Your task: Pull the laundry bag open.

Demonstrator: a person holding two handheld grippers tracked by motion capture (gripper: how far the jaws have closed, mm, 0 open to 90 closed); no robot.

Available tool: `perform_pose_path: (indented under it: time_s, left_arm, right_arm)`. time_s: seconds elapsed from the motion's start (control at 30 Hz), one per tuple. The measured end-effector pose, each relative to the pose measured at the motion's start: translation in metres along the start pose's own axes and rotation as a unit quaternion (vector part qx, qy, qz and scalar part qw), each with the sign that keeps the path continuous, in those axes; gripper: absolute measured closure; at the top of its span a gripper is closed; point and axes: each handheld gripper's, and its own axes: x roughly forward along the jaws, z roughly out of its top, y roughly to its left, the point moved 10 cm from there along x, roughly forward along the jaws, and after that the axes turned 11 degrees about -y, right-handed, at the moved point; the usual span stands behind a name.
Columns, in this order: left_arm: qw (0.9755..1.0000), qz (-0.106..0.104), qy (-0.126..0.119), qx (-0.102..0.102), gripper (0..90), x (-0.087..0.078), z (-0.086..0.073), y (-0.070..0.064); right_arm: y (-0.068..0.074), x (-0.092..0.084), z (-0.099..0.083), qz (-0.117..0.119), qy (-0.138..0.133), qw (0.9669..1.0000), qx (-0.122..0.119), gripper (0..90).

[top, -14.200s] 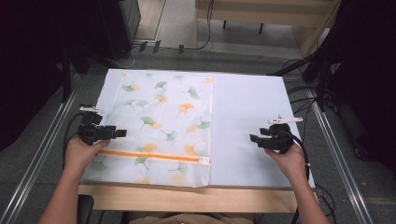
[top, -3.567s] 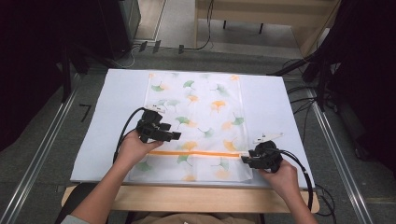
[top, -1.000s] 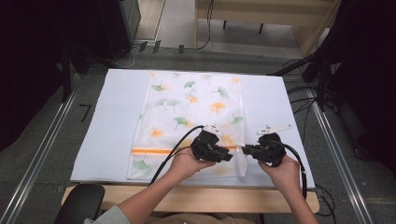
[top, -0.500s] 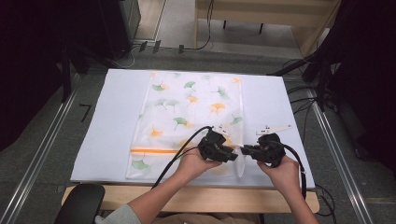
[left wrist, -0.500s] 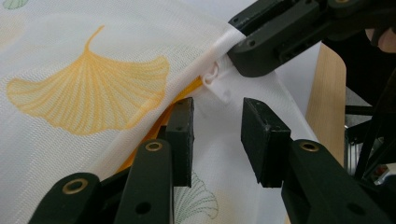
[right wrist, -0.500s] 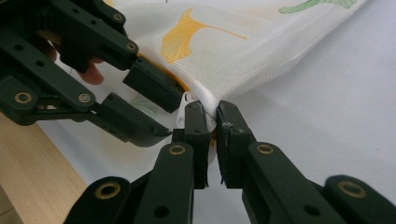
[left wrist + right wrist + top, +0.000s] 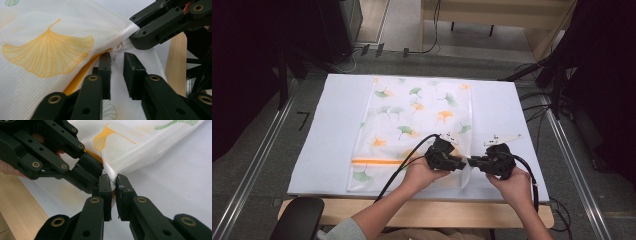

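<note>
A white mesh bag point(image 7: 412, 120) printed with ginkgo leaves lies flat on the white mat point(image 7: 332, 125); an orange zipper point(image 7: 374, 161) runs along its near end. My right gripper point(image 7: 115, 183) is shut on the bag's edge at the right end of the zipper, lifting the mesh point(image 7: 130, 147) a little. Facing it tip to tip, my left gripper point(image 7: 116, 60) has just been closing its jaws. A narrow gap stays between them, and a small white knot point(image 7: 117, 48) at the zipper's end sits at their tips. In the high view the left gripper point(image 7: 463, 163) and right gripper point(image 7: 472, 161) meet near the bag's front right corner.
The wooden table edge point(image 7: 422, 210) runs close under both hands. A black cable point(image 7: 404, 167) trails from the left gripper across the bag. Metal rails point(image 7: 257, 155) flank the table, and a black chair part point(image 7: 297, 217) sits at the front left.
The left gripper has crept right along the zipper line until it meets the right gripper, and its jaws have narrowed. The right hand has kept still, holding the bag's edge.
</note>
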Motion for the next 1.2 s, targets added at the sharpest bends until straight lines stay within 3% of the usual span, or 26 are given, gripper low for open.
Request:
perform_pose_path:
  time_s: [0.13, 0.63, 1.2]
  left_arm:
    - [1.0, -0.004, -0.002, -0.004, 89.2, -0.001, 0.001, 0.001]
    - [0.9999, -0.011, 0.009, -0.01, 90.0, -0.005, 0.0, 0.003]
    - [0.9995, 0.011, 0.027, -0.012, 90.0, -0.007, -0.004, 0.011]
  right_arm:
    - [0.0, 0.0, -0.001, 0.003, 0.001, 1.0, 0.002, 85.7]
    - [-0.001, 0.001, -0.002, 0.0, 0.006, 1.0, -0.006, 85.7]
    - [-0.002, 0.001, -0.003, -0.007, 0.012, 0.9998, -0.014, 85.8]
